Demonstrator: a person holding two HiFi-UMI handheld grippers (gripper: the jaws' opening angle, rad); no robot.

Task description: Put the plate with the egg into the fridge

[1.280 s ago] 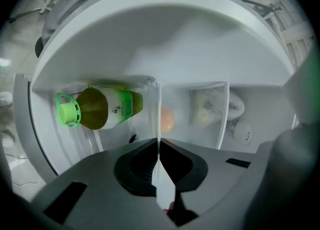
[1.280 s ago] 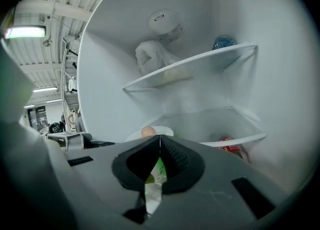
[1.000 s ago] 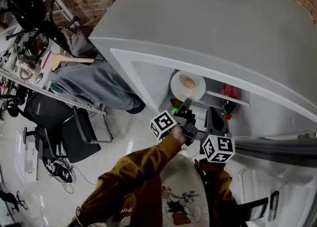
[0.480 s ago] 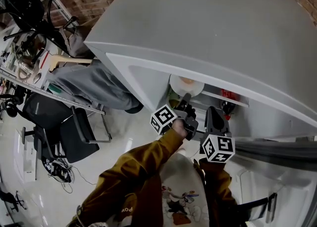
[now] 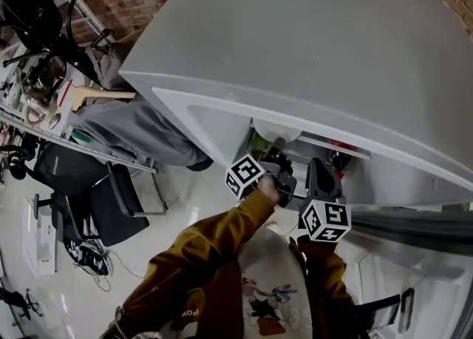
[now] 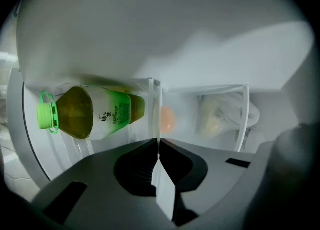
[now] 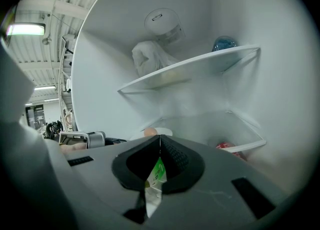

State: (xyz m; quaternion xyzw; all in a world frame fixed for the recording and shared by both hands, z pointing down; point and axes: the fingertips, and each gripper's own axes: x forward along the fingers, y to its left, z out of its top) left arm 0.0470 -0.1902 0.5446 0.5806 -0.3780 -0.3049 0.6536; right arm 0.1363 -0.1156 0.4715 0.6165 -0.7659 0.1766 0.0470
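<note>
My left gripper (image 5: 276, 150) reaches into the open fridge (image 5: 318, 49), shut on the rim of the white plate (image 5: 275, 131). In the head view the fridge's top edge covers most of the plate and hides the egg. In the left gripper view (image 6: 158, 141) the plate (image 6: 163, 189) shows edge-on between the jaws, and the egg (image 6: 167, 119) rests on it further in. A green tea bottle (image 6: 95, 113) lies just left of the plate. My right gripper (image 5: 319, 169) hovers at the fridge opening, shut and empty. Over its jaws (image 7: 160, 138) the egg (image 7: 149, 132) peeks out.
Inside the fridge are a glass shelf (image 7: 200, 66), a white bag (image 7: 147, 56) on it, a blue item (image 7: 225, 42) and a red item (image 7: 227, 147) lower right. Outside, to the left, stand a black chair (image 5: 111, 197) and a cluttered desk (image 5: 44, 108).
My left gripper has carried the plate deeper into the fridge; the egg, in plain sight a second ago, is now hidden under the fridge's top edge. The right gripper has stayed put.
</note>
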